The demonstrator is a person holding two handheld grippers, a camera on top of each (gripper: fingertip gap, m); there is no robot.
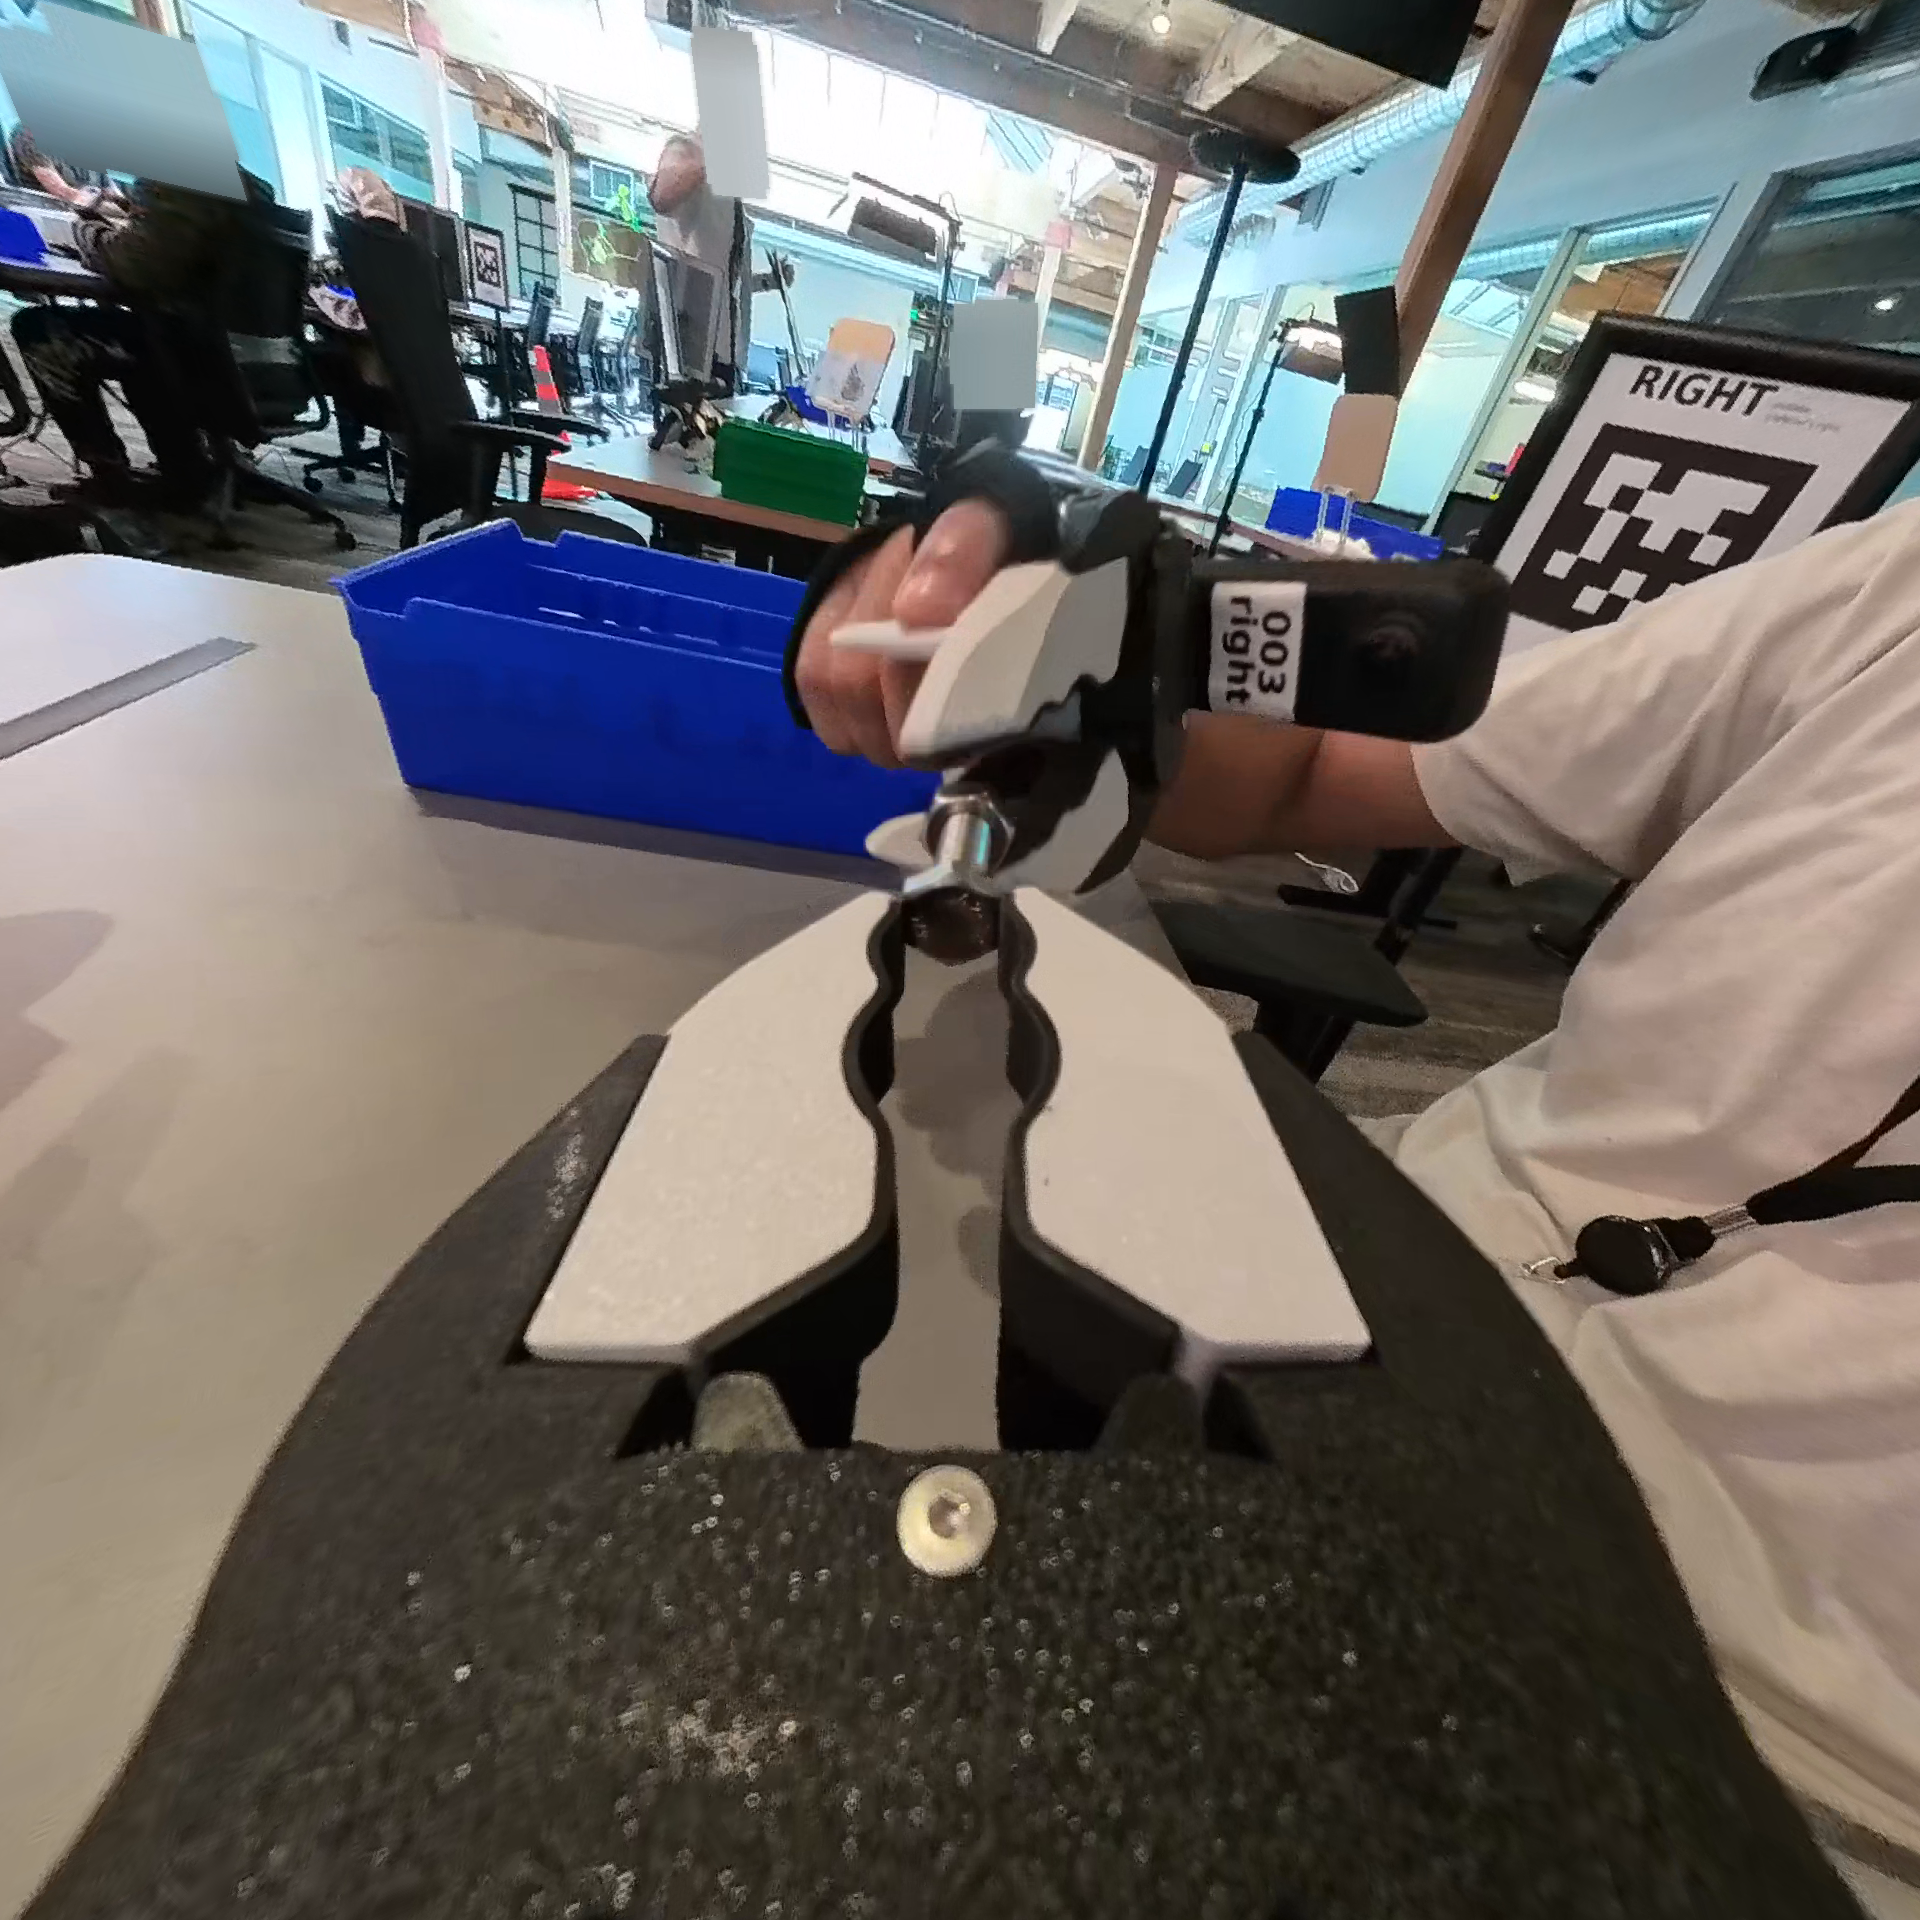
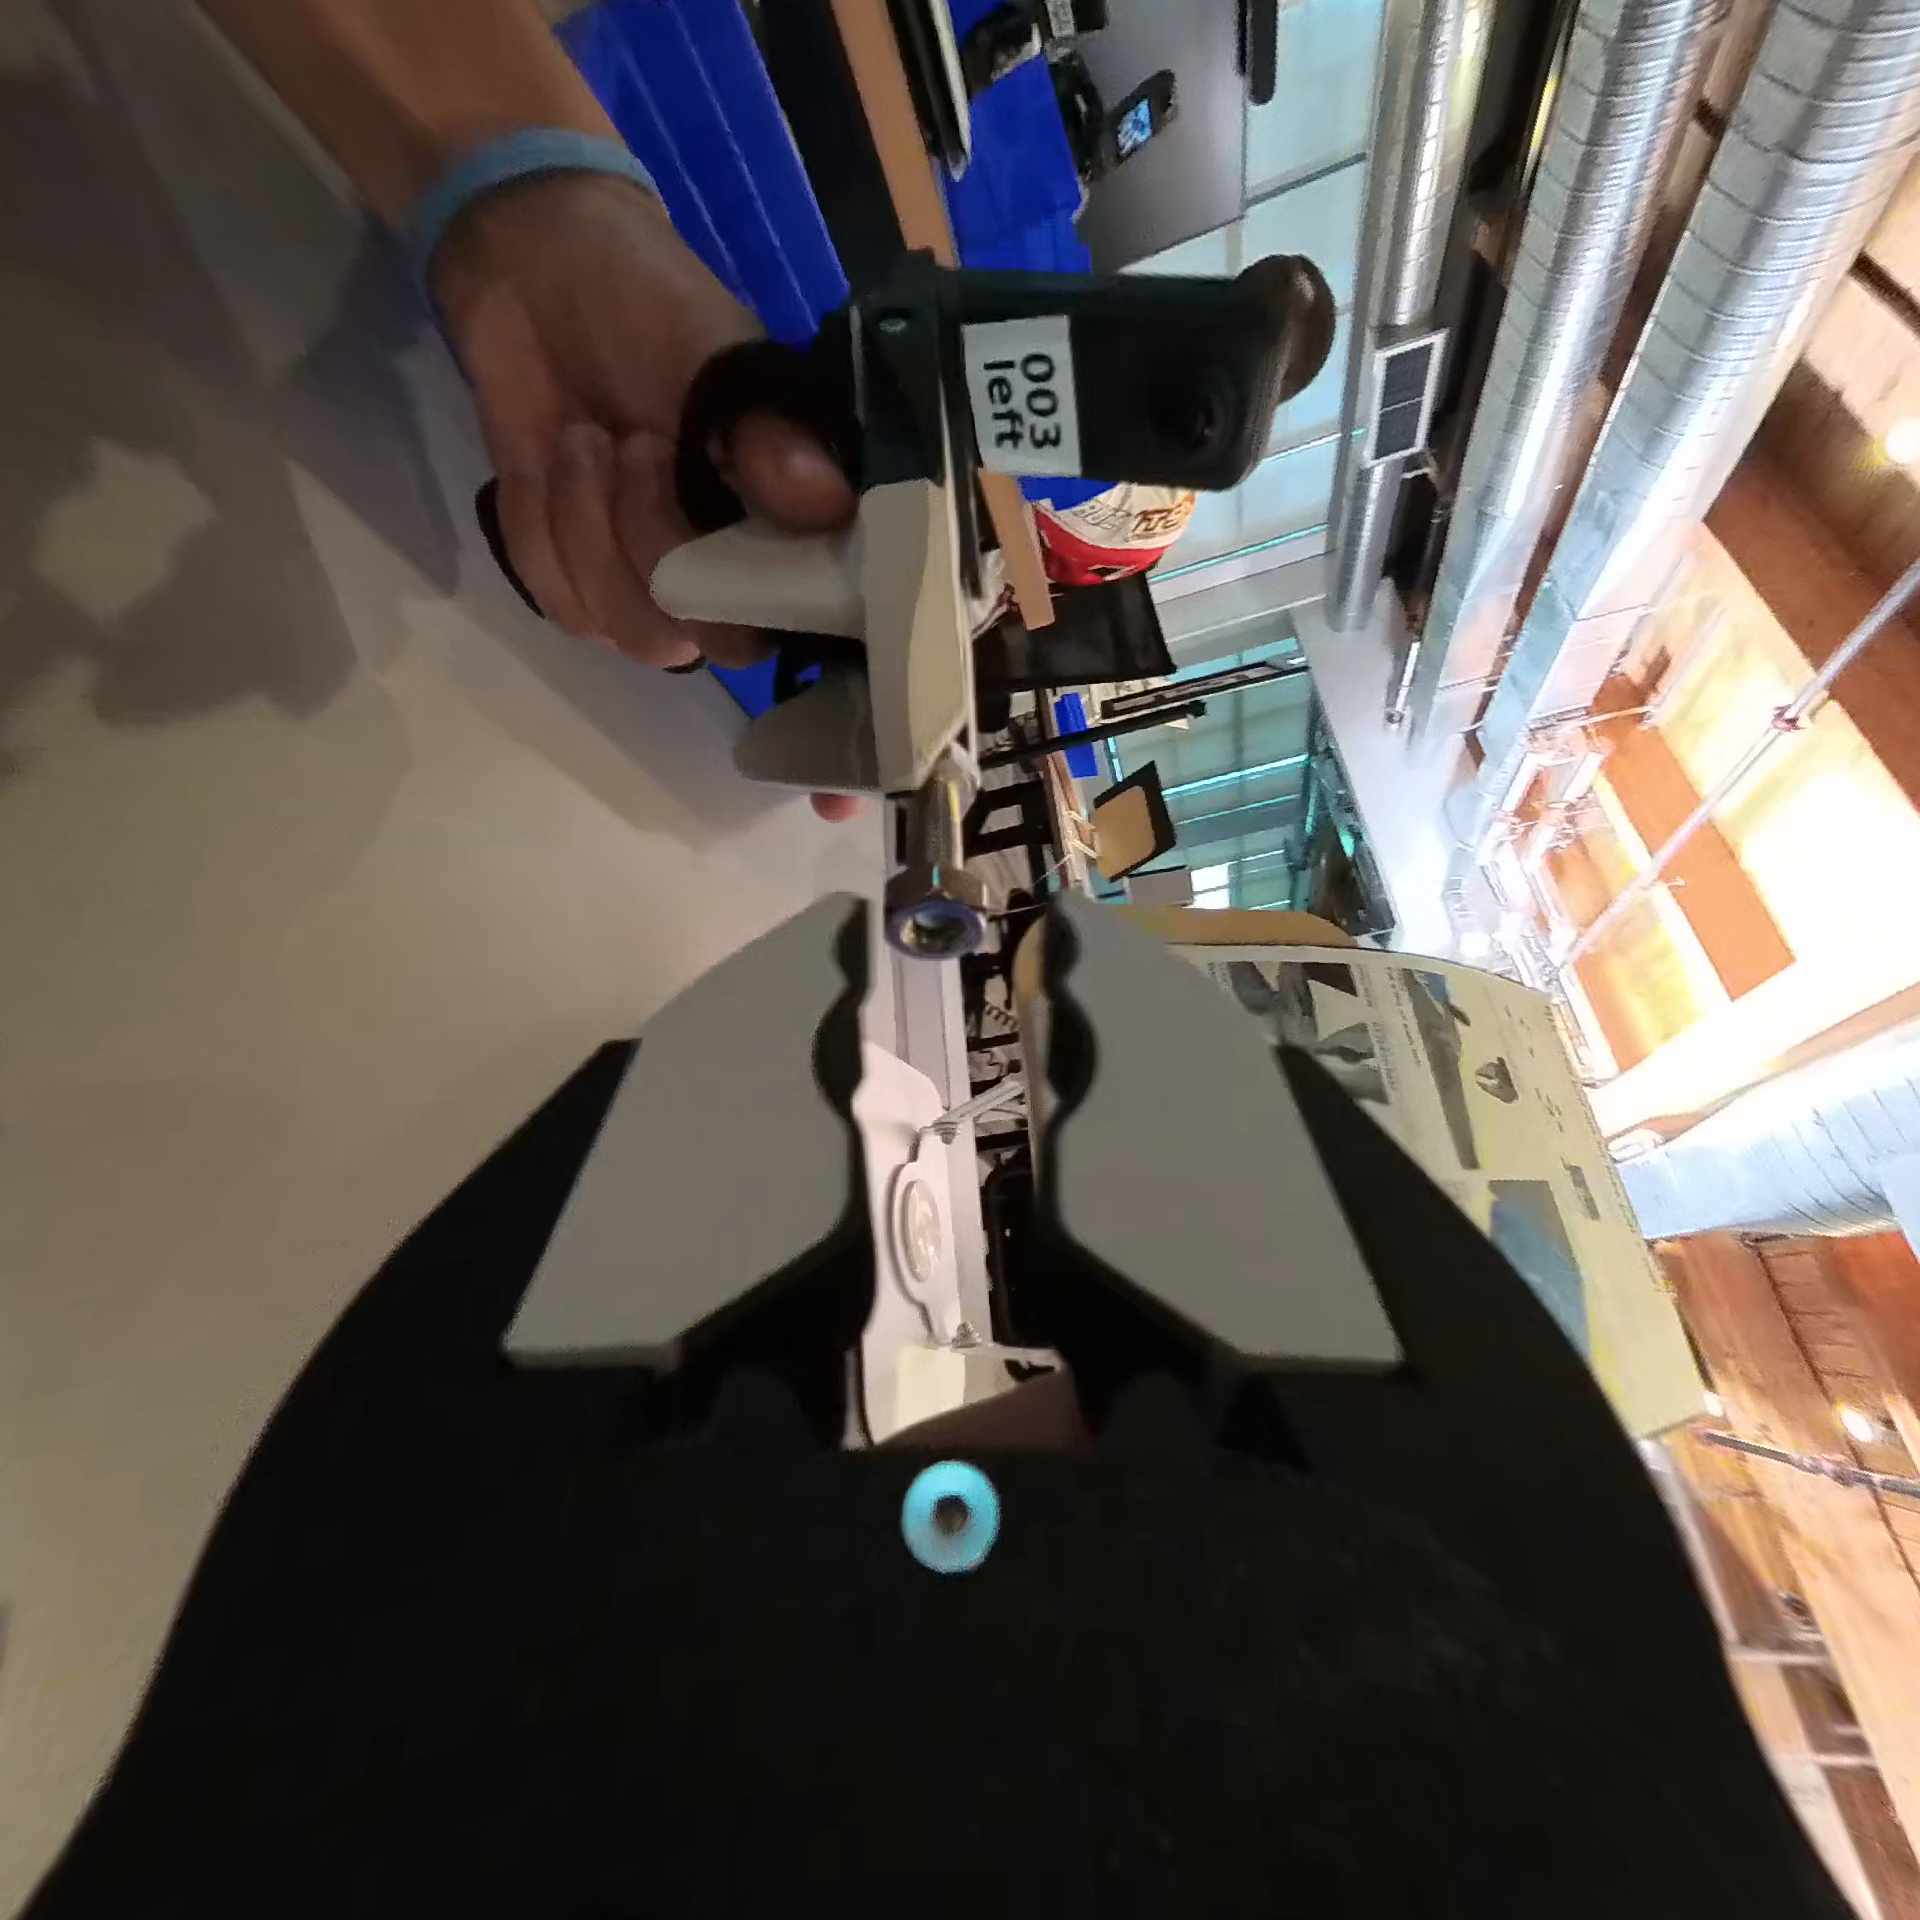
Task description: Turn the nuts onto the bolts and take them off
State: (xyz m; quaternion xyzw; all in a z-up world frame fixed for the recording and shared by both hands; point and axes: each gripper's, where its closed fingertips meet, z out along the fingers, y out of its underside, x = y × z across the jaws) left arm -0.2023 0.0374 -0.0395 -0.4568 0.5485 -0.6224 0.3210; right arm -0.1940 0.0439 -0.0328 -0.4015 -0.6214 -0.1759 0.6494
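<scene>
My left gripper point(image 1: 948, 920) is shut on the head end of a silver bolt point(image 1: 961, 862) and holds it above the grey table point(image 1: 260, 935). The bolt points away from my left gripper, toward the right gripper. A silver nut point(image 1: 977, 826) sits on the bolt's far end. My right gripper point(image 1: 987, 844) comes in from the right, with its fingers on either side of the nut. In the right wrist view the nut point(image 2: 930, 925) lies between my right gripper's point(image 2: 961, 927) spread tips, close to the left finger, with a gap on its right. The left gripper point(image 2: 925, 774) holds the bolt point(image 2: 940, 816) beyond.
A blue plastic bin point(image 1: 623, 675) stands on the table behind the grippers. A framed black-and-white marker board point(image 1: 1714, 468) stands at the right. The person's white shirt point(image 1: 1662, 1039) and arm fill the right side. Office desks and chairs are far behind. Only a small space, under 4 cm, lies between the two pairs of fingers.
</scene>
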